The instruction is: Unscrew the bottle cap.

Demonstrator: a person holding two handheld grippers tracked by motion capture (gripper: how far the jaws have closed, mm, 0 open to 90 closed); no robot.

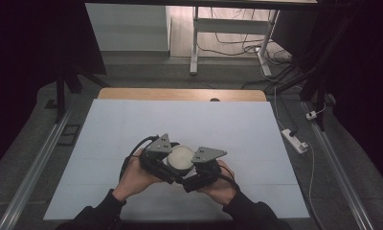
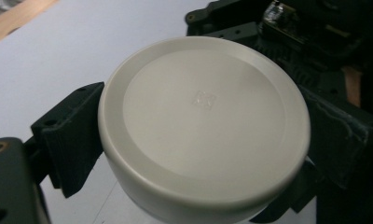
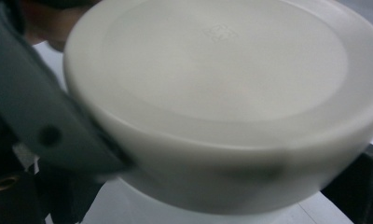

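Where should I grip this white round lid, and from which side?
Grip the white lid by its straight side wall, jaws on opposite sides across its width, coming in level from the side. Its top is a smooth, flat disc with a rounded edge and offers no hold.

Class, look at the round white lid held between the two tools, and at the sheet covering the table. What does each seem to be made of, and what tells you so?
Round white lid: probably moulded plastic, smooth and slightly satin; an embossed mark sits at its centre and its edges are evenly rounded.
Table cover: a pale, matt sheet, perhaps paper or thin plastic; it lies flat, with a wooden table edge showing beyond.
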